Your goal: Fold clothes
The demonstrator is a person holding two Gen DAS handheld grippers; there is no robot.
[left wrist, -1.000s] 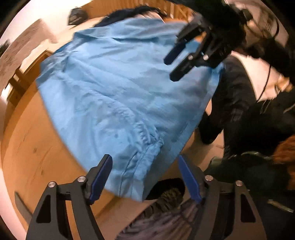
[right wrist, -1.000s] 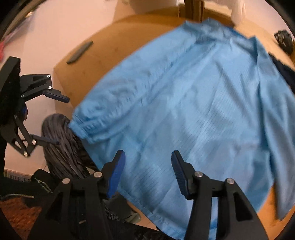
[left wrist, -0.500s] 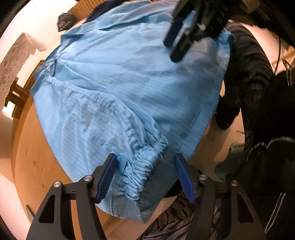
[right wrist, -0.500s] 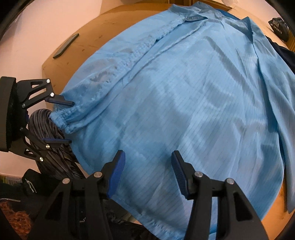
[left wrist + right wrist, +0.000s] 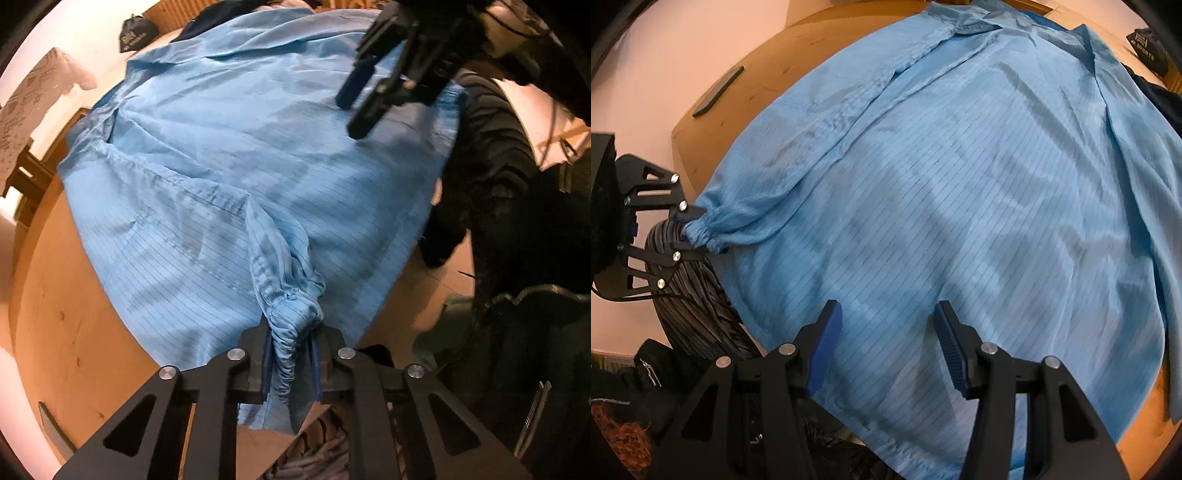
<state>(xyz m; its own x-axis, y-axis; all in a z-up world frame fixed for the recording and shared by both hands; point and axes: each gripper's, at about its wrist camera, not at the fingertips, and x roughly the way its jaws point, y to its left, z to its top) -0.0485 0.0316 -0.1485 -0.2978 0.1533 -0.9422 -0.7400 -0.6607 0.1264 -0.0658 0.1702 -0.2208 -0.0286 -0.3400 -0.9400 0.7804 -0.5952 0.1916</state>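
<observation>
left tongs (image 5: 288,363) pinch shirt cuff (image 5: 291,317); right tongs (image 5: 886,347) agape over shirt (image 5: 960,184)

A light blue, thin, shiny garment with fine dark pinstripes (image 5: 960,206) lies spread flat across the wooden bench (image 5: 768,66), its collar at the far end and its hem hanging over the near edge. One long sleeve runs along its side, the gathered elastic cuff (image 5: 291,317) bunched up and lifted off the body.
</observation>
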